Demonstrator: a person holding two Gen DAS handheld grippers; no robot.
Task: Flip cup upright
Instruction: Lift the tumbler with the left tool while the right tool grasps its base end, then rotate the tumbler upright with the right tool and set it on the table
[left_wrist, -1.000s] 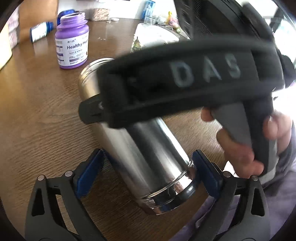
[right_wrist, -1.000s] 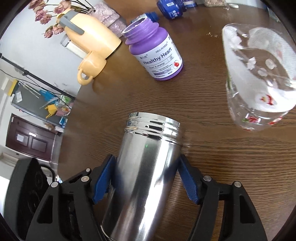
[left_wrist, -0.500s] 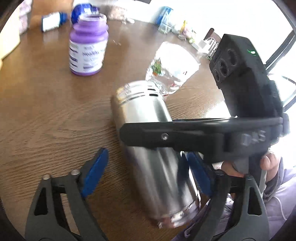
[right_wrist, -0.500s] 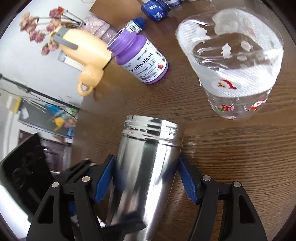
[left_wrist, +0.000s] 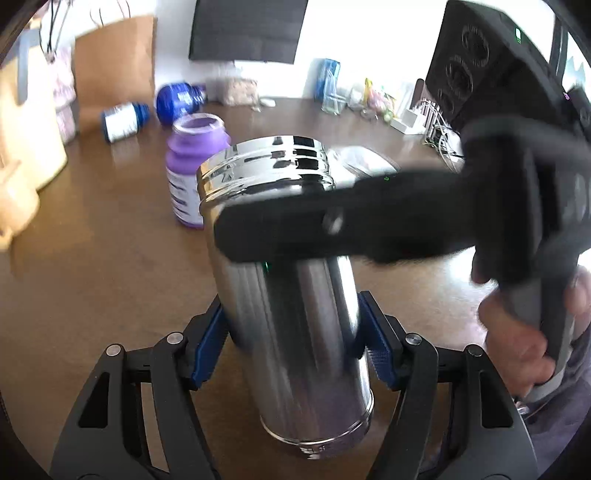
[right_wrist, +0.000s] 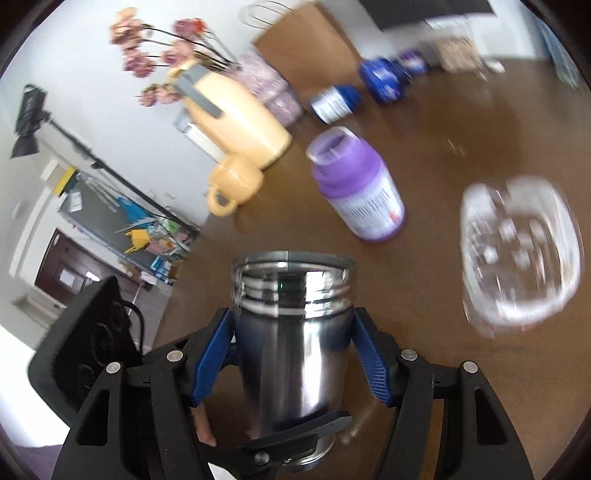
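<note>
I have the stainless steel cup (left_wrist: 295, 295) clamped between the blue pads of my left gripper (left_wrist: 295, 339) low on its body, and my right gripper (right_wrist: 291, 350) grips it just under the threaded mouth. Its long axis runs nearly vertical, mouth up, base just above the wooden table (left_wrist: 92, 277).

cup (left_wrist: 291, 295): glossy mirror-like metal | table (left_wrist: 92, 266): brown wood grain | jar (right_wrist: 358, 192): purple plastic | bag (left_wrist: 114, 66): matt brown paper
</note>
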